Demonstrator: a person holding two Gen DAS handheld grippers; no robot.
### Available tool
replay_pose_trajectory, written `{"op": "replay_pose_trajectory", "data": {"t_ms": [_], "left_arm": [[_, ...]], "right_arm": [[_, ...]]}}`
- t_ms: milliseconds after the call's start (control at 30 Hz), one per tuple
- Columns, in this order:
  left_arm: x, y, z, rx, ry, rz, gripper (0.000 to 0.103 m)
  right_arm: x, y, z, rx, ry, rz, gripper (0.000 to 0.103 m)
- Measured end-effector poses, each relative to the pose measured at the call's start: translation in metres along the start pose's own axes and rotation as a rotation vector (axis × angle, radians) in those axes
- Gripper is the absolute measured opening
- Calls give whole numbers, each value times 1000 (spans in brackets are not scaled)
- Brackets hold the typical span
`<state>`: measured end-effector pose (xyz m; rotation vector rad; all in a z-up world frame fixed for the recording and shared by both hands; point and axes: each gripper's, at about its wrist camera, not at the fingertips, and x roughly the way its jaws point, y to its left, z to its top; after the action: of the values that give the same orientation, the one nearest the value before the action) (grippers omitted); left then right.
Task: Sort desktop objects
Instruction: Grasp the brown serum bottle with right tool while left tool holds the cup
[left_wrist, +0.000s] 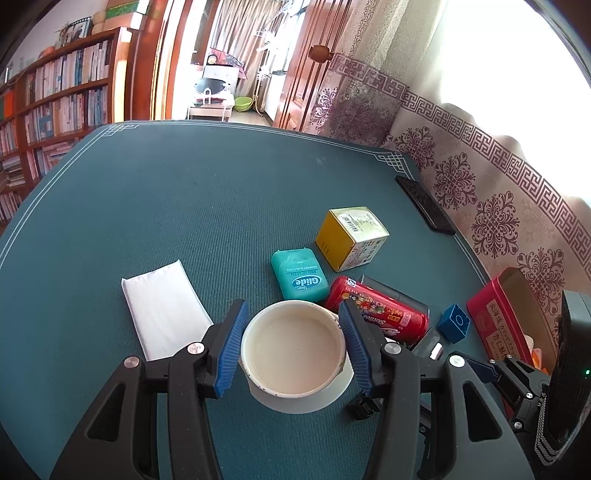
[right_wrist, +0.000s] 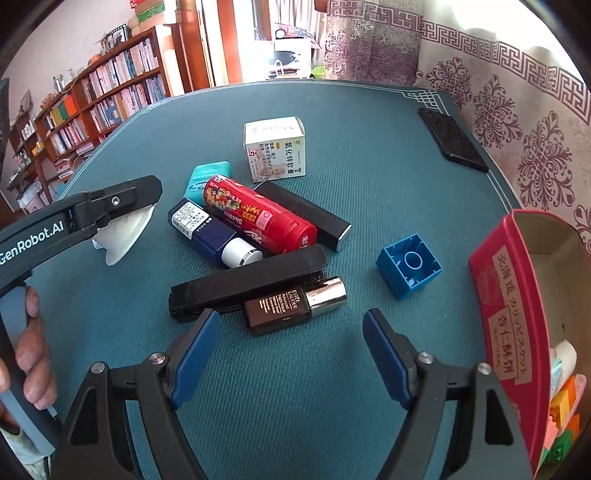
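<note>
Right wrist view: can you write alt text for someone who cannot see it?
The open right gripper hovers over a teal mat, facing a brown cosmetics bottle in a cluster of tubes and boxes. A blue toy brick lies apart, near a red tin holding colourful bricks.

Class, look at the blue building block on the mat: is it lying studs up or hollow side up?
Hollow side up. The blue building block shows its open underside with the round inner tube facing upward; no studs are visible on top.

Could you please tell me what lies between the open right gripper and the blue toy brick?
Only bare teal mat separates the right gripper from the blue plastic brick, as the right wrist view shows.
</note>
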<state>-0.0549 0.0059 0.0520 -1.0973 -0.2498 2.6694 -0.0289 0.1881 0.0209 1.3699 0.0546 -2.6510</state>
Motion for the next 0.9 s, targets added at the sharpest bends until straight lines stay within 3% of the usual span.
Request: {"op": "replay_pose_trajectory", "data": {"t_ms": [333,500,900], "left_arm": [[2,-1,-2,-2,5,-5,54],[3,-2,-2,-1,7,-2,54],[3,-6,-4,15,4,-6,54]], "right_arm": [[12,-3,4,6,16,19,82],[10,-5,2,12,6,6,66],[1,-6,-8,32,8,16,66]]}}
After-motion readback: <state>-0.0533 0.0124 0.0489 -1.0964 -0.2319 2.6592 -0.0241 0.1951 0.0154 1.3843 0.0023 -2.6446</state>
